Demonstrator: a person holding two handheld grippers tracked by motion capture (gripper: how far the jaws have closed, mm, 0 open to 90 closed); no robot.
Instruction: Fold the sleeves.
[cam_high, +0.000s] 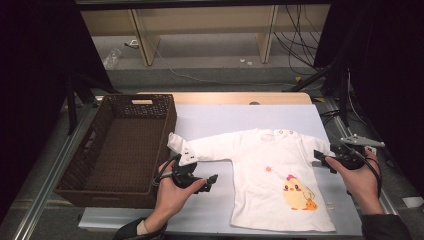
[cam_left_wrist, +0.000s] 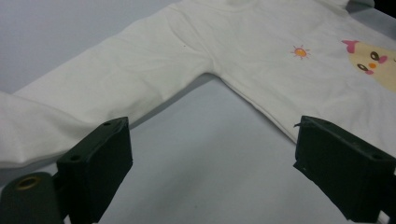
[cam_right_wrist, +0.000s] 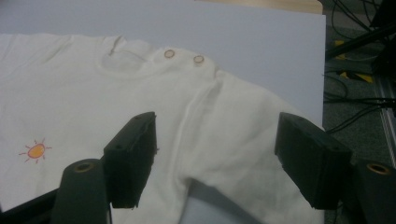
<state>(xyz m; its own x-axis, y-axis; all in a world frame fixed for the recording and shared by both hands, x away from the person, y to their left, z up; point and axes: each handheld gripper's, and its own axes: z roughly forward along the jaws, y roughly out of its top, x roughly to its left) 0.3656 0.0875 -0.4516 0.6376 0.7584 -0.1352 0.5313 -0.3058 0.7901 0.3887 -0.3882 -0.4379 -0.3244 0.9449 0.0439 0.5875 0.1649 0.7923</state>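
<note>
Overhead, wicker basket (cam_high: 117, 145) beside shirt (cam_high: 270, 165); close views: left tool (cam_left_wrist: 210, 154), right tool (cam_right_wrist: 215, 158) gape, seemingly gripping nothing.

The white long-sleeved cotton shirt with a chick print (cam_high: 272, 170) lies flat and blocks nothing from above. Beyond its collar, the pale tabletop (cam_high: 240, 116) is bare to the far edge. Below its left sleeve, a strip of bare tabletop runs beside the hem. Just beside that sleeve's cuff stands the dark brown woven wicker basket (cam_high: 167, 117), whose tall wall bars any level sweep that way.
</note>
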